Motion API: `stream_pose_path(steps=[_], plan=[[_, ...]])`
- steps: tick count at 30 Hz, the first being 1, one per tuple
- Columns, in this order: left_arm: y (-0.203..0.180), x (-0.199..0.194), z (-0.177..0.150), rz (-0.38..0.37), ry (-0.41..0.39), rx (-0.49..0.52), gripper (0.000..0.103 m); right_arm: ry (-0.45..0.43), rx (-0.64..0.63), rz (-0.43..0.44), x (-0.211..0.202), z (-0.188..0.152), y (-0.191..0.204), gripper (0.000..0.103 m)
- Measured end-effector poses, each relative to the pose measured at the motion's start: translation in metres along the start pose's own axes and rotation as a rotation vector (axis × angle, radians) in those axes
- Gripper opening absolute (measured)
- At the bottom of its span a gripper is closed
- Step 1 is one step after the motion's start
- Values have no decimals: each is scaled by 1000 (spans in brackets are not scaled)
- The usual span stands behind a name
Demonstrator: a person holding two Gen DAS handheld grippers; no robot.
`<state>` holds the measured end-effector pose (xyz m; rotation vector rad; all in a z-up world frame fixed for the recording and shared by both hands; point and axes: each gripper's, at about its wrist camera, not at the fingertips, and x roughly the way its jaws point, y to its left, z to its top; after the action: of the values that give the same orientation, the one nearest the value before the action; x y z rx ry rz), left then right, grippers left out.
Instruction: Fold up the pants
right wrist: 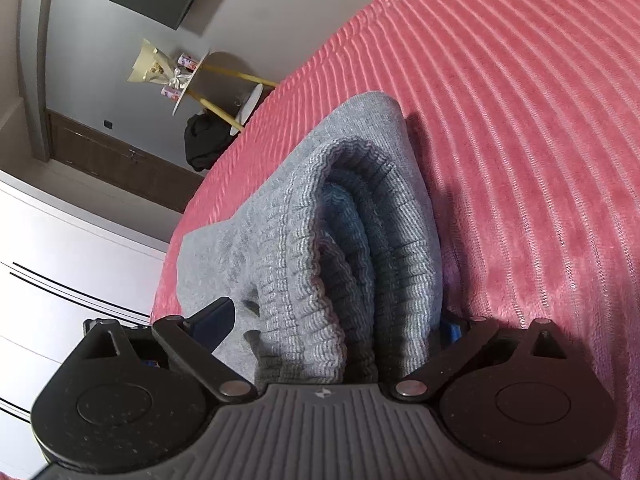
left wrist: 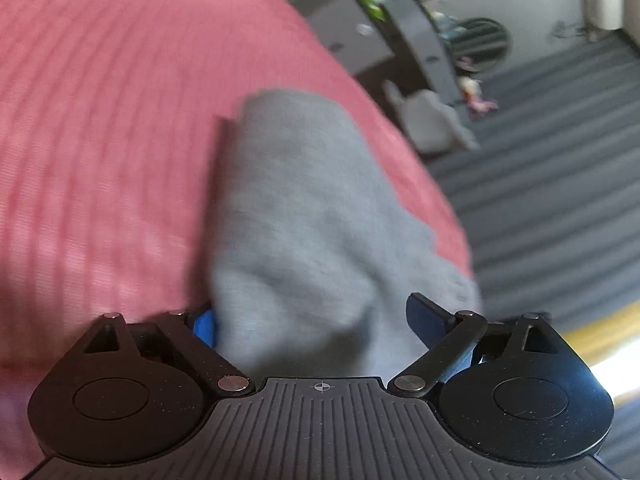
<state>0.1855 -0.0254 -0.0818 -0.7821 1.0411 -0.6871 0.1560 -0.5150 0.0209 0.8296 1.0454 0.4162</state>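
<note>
Pink ribbed bedspread (left wrist: 100, 140) all round, carpeted floor and dark furniture beyond the bed's edge. Left first: left tongs (left wrist: 316, 320) spread wide, blue fingertips (left wrist: 424, 316) well apart, with grey pants (left wrist: 296, 208) bunched between and running forward away from them across the bed. View blurred; cannot tell whether the pads actually press the cloth, so seemingly released rather than clamped. Pointed along the garment, low over the bed, tilted slightly down.

Then right: right tongs (right wrist: 336, 324) likewise wide, jaws apart, with the ribbed waistband or cuff end (right wrist: 340, 240) of the pants stacked in several thick layers between them, right fingertip mostly buried behind the fabric. Held close above the bedspread, aimed along the folded bundle.

Judged soft, light knit, limp, with no stiffness of its own; likely to sag and slide open if lifted by one layer. Best taken at the thick ribbed edge, pinching all layers together, both ends lifted evenly.
</note>
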Motion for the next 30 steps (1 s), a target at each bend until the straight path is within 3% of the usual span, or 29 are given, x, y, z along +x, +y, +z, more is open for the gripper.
stream_pose_path(steps=[1,3,4,6,7,10,16,19,21,25,30], plan=[[-3,4,-1,-15,4,8,94,0,1,2,0,0,0,99],[-5,14,-4,37,8,38,87,-1,-7,-1,0,0,3,98],[-7,19,-6,76,-1,51,83,-6,-23,-7,0,-1,5,93],[-10,21,-9,86,-32,81,81,-12,-78,-82,3,-4,13,74],[-13,22,-11,92,-46,88,74,-13,-92,-116,4,-5,16,66],[-19,22,-14,121,-71,117,61,-8,-71,-153,5,-3,23,65],[-18,21,-13,114,-91,138,50,-16,-76,-266,15,-6,50,67],[-20,12,-17,95,-122,140,40,-44,-98,-313,17,-11,64,60],[-28,4,-18,82,-146,159,39,-62,-154,-347,17,-18,80,54],[-45,-9,-15,52,-184,170,38,-94,-188,-310,10,-17,109,52],[-74,-25,2,86,-257,226,36,-164,-238,-230,1,4,144,51]])
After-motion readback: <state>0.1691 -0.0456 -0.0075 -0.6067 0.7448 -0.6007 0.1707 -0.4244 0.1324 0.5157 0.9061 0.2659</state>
